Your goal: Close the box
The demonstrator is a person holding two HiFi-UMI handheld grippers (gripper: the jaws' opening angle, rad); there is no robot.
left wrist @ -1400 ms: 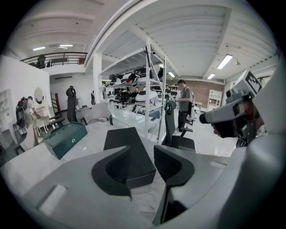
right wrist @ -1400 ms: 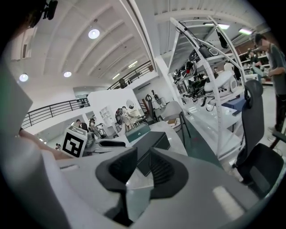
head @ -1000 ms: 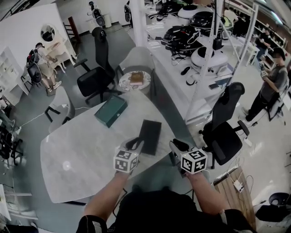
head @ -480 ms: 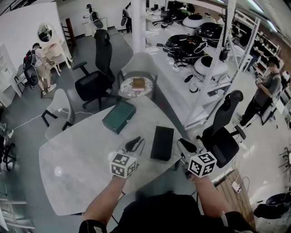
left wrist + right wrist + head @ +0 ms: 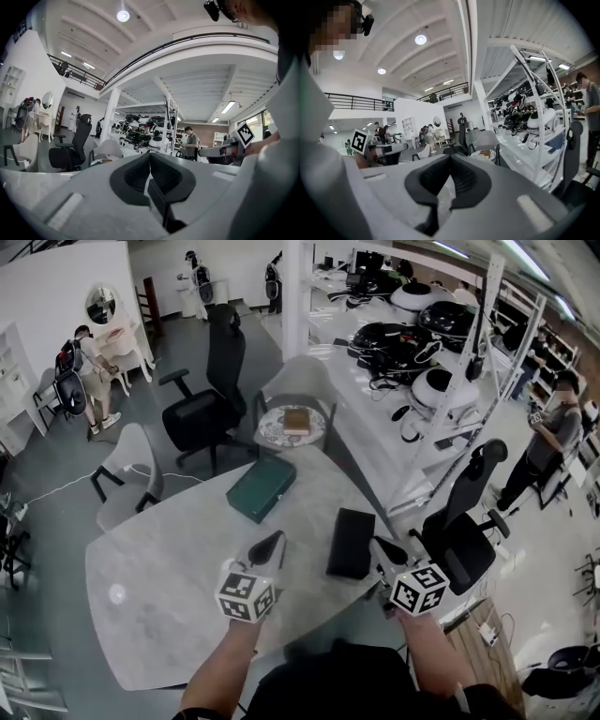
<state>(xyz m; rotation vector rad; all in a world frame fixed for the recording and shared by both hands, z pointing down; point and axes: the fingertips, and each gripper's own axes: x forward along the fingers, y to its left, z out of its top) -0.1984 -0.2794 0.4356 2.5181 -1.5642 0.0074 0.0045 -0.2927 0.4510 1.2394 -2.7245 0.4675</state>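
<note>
A flat black box lies closed on the white marble table, near its right edge. A dark green box lies farther back on the same table. My left gripper hovers left of the black box, apart from it, jaws shut and empty. My right gripper is just right of the black box at the table edge, also shut and empty. In the left gripper view the left gripper has its pads together. The right gripper view shows the right gripper the same way. Neither gripper view shows a box.
A small round table with a brown box stands behind the marble table. Beside it are a black office chair and a grey chair. Another black chair and a white equipment rack stand at the right. People stand farther off.
Both grippers have closed from partly open. The left gripper has drawn back from the black box's left edge. The black box has stayed in place.
</note>
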